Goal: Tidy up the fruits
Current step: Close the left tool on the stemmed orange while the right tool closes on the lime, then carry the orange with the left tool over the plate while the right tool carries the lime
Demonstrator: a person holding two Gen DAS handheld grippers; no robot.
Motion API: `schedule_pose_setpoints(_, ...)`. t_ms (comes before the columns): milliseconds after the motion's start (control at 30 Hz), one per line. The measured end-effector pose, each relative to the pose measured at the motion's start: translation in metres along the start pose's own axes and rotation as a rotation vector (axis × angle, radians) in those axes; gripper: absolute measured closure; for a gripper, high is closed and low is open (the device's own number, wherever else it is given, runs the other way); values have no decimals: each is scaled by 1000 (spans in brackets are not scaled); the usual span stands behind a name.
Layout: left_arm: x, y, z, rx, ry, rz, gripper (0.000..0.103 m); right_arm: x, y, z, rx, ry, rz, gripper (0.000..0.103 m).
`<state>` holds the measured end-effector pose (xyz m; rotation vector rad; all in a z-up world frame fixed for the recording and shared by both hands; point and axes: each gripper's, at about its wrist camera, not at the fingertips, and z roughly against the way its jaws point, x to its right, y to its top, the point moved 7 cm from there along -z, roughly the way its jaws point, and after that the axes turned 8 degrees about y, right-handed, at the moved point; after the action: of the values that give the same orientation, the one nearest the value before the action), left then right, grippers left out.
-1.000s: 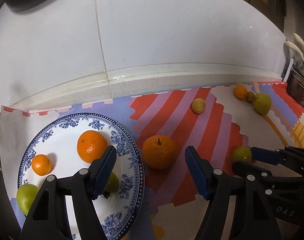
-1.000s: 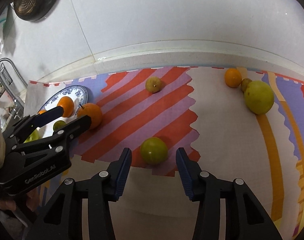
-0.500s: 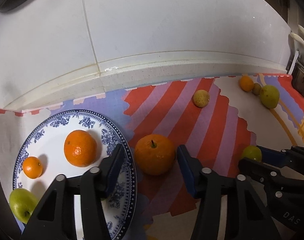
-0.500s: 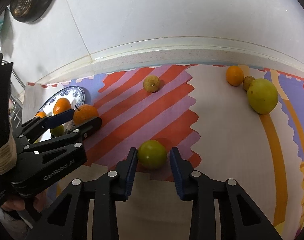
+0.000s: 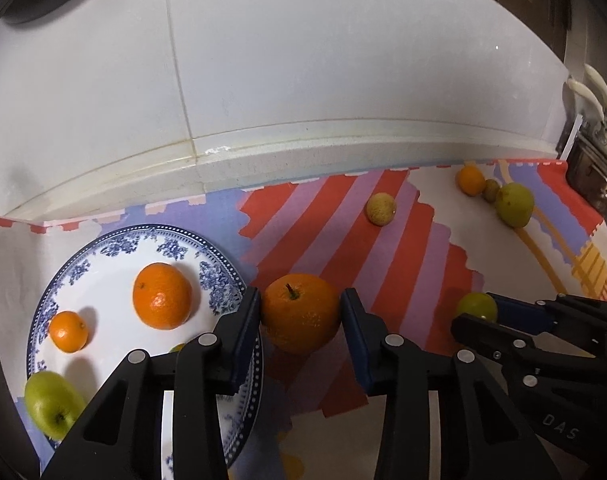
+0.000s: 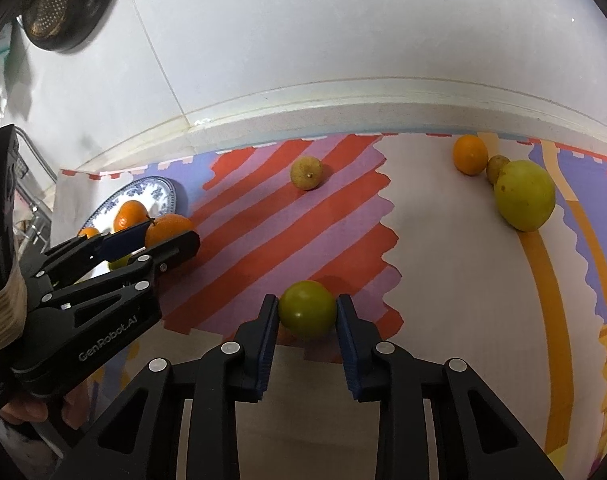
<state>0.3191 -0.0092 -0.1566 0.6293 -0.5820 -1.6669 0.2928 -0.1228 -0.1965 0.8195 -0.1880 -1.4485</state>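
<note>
Both pairs of jaws have narrowed since a second ago, when each fruit sat loose in a wide gap. Now the left gripper brackets the big stemmed orange just right of the blue-patterned plate; its jaws are closing, the left pad against the skin and the right one seemingly touching too, though the fisheye edge makes that hard to judge. On the striped mat the right gripper is clamped on the green fruit, both pads pressed to its sides. On the plate lie two more oranges, with a green apple at its near rim (half off it). A yellow-green pear rests far right, well apart.
</note>
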Motion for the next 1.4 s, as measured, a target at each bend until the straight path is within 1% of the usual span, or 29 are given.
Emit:
schedule_pose_setpoints(333, -12, 7, 40, 56, 2, 54, 63, -18, 10, 24, 44, 36, 40, 73)
schedule_pose_setpoints(633, -39, 9, 84, 125, 19, 114, 63, -57, 29, 51, 111, 88, 123, 73)
schedule_pose_setpoints(800, -58, 11, 101, 155, 50, 141, 63, -82, 38, 59, 139, 127, 168, 73)
schedule_pose_setpoints(1000, -87, 12, 108, 168, 101, 166, 63, -111, 51, 51, 139, 176, 221, 73)
schedule_pose_setpoints(1100, -107, 10, 108, 167, 141, 185, 63, -128, 59, 42, 137, 193, 258, 73)
schedule_pose_setpoints(1233, -133, 3, 103, 152, 178, 215, 63, -152, 68, 25, 105, 233, 297, 73)
schedule_pose_setpoints(1400, -160, -10, 92, 112, 210, 234, 63, -180, 65, 1, 57, 266, 356, 73)
